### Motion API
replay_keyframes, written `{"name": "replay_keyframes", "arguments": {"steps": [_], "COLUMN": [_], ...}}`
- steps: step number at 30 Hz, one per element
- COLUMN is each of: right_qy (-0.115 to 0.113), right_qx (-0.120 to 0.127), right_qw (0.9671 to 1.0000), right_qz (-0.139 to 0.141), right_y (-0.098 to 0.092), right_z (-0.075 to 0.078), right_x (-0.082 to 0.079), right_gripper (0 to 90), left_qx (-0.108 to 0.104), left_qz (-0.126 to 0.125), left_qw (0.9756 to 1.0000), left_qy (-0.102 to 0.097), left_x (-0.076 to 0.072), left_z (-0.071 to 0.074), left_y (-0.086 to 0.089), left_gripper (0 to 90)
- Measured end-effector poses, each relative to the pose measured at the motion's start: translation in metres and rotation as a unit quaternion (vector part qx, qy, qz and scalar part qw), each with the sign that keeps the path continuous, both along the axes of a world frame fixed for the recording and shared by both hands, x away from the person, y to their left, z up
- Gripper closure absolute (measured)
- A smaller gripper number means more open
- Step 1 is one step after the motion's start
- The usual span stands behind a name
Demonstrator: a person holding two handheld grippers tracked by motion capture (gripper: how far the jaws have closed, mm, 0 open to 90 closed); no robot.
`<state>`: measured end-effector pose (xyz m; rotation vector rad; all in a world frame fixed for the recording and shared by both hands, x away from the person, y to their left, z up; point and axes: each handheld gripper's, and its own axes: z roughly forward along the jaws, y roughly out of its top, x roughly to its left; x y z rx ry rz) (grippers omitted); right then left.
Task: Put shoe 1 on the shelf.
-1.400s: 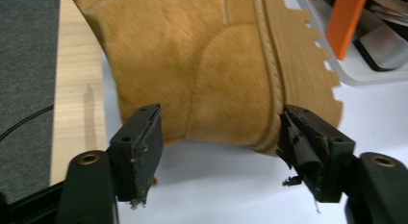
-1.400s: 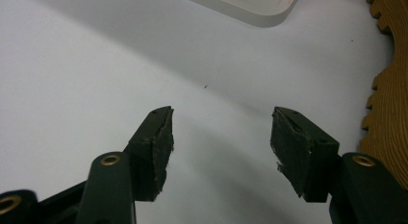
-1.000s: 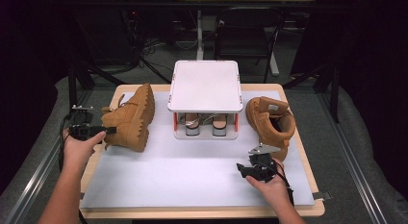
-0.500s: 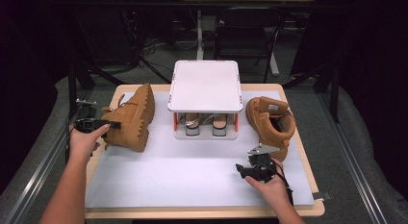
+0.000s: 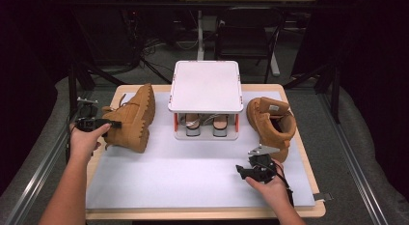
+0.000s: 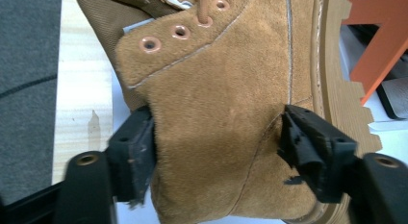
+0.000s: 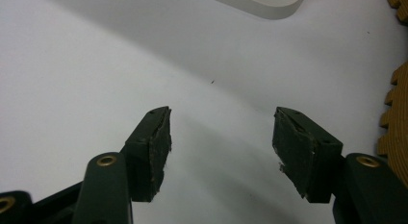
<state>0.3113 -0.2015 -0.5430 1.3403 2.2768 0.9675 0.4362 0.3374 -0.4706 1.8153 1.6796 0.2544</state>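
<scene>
Your left gripper [image 5: 103, 123] sits at the left edge of the high view, with its jaws set around the heel end of the left boot [image 5: 132, 118]. That boot lies on its side at the left of the white mat [image 5: 193, 181], its lugged sole turned toward the white stand [image 5: 206, 85] in the centre of the frame.

In the left gripper view the tan suede of the boot [image 6: 216, 118] spans the gap between both black pads [image 6: 139, 152]. The jaws have just been closing, from their widest setting to a slightly narrower one, with the boot between them. Both pads now lie against the suede, so the jaws are wide apart yet clamped on the boot.

Your right gripper [image 5: 251, 169] rests at the lower right of the high view, on the mat just below the right boot [image 5: 271, 126], which stands at the right of the stand. In the right gripper view the jaws stand wide apart with nothing between them, only bare white mat [image 7: 144, 65], and the sole edge of the right boot [image 7: 397, 113] shows at the right border of the frame.
</scene>
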Motion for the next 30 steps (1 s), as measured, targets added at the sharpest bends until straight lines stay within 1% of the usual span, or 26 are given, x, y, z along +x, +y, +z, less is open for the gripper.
{"name": "replay_keyframes", "arguments": {"steps": [1,2,3,4,5,6,8,10,12,13,16,20,23,25,27,29,30], "right_qy": [0.0,0.0,0.001,0.0,0.001,0.001,0.001,0.001,0.001,0.001,0.001,0.001,0.001,0.001,0.001,0.001,0.001], "right_qx": [0.0,0.002,0.002,0.003,0.003,0.002,0.001,0.001,0.001,0.001,0.001,0.002,0.001,0.001,0.001,0.001,0.001], "right_qw": [1.0,1.0,1.0,1.0,1.0,1.0,1.0,1.0,1.0,1.0,1.0,1.0,1.0,1.0,1.0,1.0,1.0], "right_qz": [0.0,-0.001,-0.001,-0.001,-0.001,0.0,-0.001,0.0,0.0,0.0,0.0,0.0,0.001,0.001,0.001,0.001,0.001], "right_y": [0.0,0.0,0.0,0.0,0.0,0.0,0.0,0.0,0.0,0.0,0.0,0.001,0.001,0.0,0.0,0.0,0.0], "right_z": [0.0,0.0,0.0,-0.001,-0.001,-0.001,-0.001,-0.001,-0.001,-0.001,-0.001,-0.001,-0.001,0.0,0.0,0.0,0.0], "right_x": [0.0,0.0,0.0,0.0,0.0,0.0,0.0,0.0,0.0,0.0,0.0,0.0,0.0,0.0,0.0,0.0,0.0], "right_gripper": [38.4,38.4,38.4,38.4,38.4,38.4,38.4,38.3,38.1,38.1,38.0,37.9,37.9,37.8,37.8,37.8,37.8], "left_qx": [0.0,0.003,0.003,0.003,0.003,0.001,0.005,0.005,0.006,0.006,0.009,0.001,-0.002,-0.005,-0.014,-0.021,-0.021], "left_qz": [0.0,-0.003,-0.004,-0.009,-0.01,-0.011,-0.014,-0.009,-0.008,-0.009,-0.01,-0.014,-0.018,-0.018,-0.028,-0.032,-0.032], "left_qw": [1.0,1.0,1.0,0.9999,0.9999,0.9999,0.9998,0.9999,0.9999,0.9999,0.9999,0.9998,0.9997,0.9997,0.9994,0.9991,0.9991], "left_qy": [0.0,-0.004,-0.006,-0.01,-0.012,-0.012,-0.012,-0.009,-0.011,-0.007,-0.009,-0.014,-0.014,-0.018,-0.017,-0.018,-0.018], "left_x": [0.0,-0.001,-0.002,-0.003,-0.003,-0.003,-0.003,-0.002,-0.002,-0.002,-0.001,-0.001,0.0,0.001,0.005,0.007,0.007], "left_z": [0.0,0.003,0.005,0.009,0.011,0.012,0.015,0.016,0.018,0.019,0.021,0.025,0.029,0.029,0.032,0.032,0.032], "left_y": [0.0,0.0,-0.001,-0.003,-0.003,-0.004,-0.006,-0.008,-0.01,-0.01,-0.012,-0.014,-0.018,-0.019,-0.025,-0.029,-0.029], "left_gripper": [36.9,36.9,41.8,43.0,44.2,45.0,46.1,46.7,46.9,47.2,49.0,52.7,53.8,54.5,55.2,55.8,56.3]}}
